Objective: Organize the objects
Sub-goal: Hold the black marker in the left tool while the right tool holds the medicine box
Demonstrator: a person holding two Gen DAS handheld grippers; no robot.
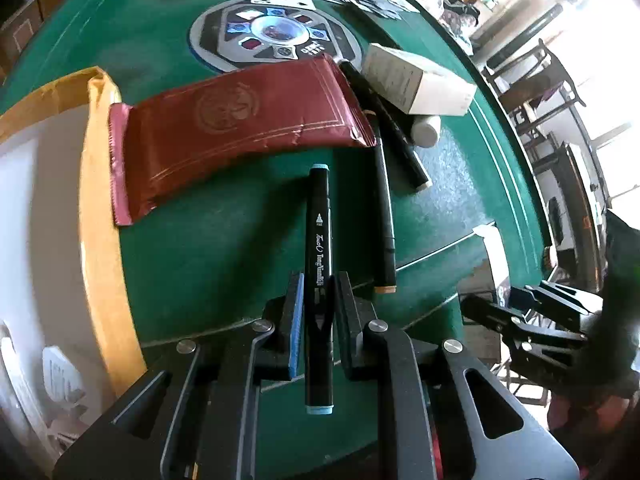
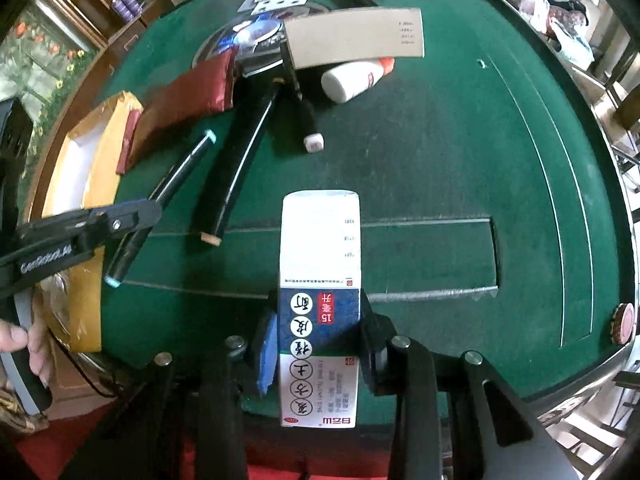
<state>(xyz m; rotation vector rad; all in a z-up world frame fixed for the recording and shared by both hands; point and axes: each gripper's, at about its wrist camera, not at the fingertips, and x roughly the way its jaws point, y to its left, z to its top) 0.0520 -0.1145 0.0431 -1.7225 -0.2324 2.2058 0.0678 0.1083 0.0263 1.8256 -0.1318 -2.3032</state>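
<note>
Risk left to right over the green felt table (image 1: 192, 248): black blue-capped marker (image 1: 319, 264), clamped off-centre in left gripper (image 1: 316, 312) near the yellow tray (image 1: 102, 240), tilting loose; white-and-blue carton (image 2: 320, 312), pinched in right gripper (image 2: 320, 344) above the near edge, slipping down.

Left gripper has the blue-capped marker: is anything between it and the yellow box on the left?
Partly. The red pouch lies draped over the yellow box rim ahead of the left gripper holding the blue-capped marker. Nearer rim looks clear.
</note>
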